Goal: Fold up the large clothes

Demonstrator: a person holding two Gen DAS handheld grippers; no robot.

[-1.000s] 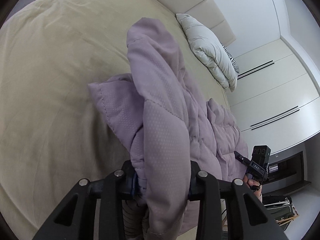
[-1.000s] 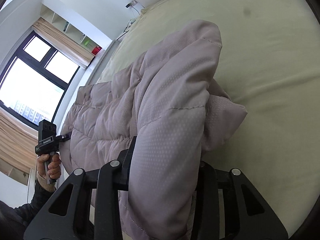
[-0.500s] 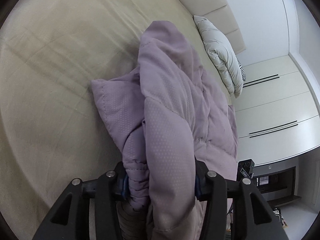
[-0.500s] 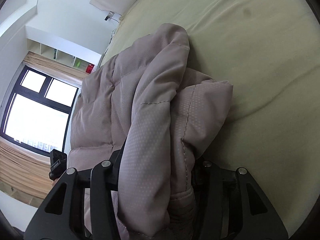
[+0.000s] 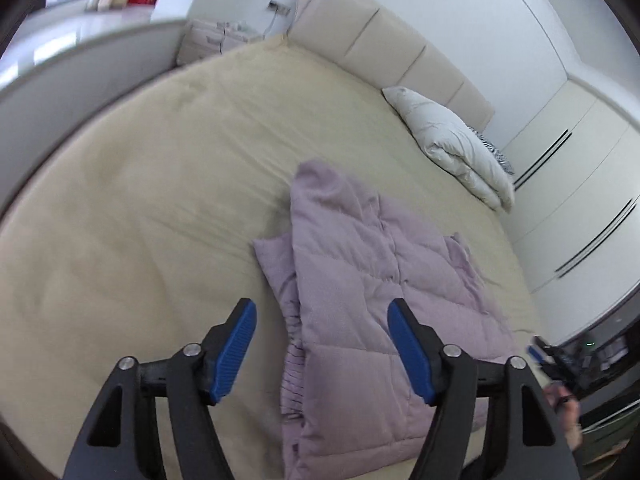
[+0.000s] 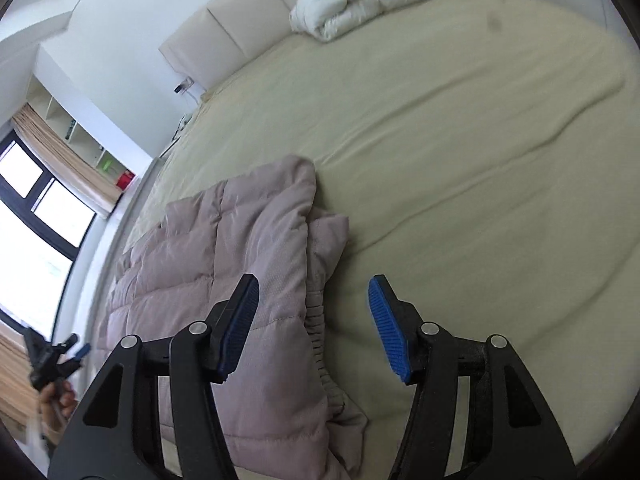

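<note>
Both tongs, left tongs [image 5: 322,344] and right tongs [image 6: 312,320], gape above the jacket [image 5: 360,300].

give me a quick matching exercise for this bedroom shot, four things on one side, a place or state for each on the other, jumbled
Things:
1. lilac puffer jacket
2. white duvet
3. left gripper
4. cushioned headboard

Places or states:
A. bundled at the head of the bed
B. open, holding nothing
C. upright against the wall behind the mattress
D. lying folded on the beige sheet near the foot of the bed

Pairs: 1-D, 2-A, 3-B, 4-C
</note>
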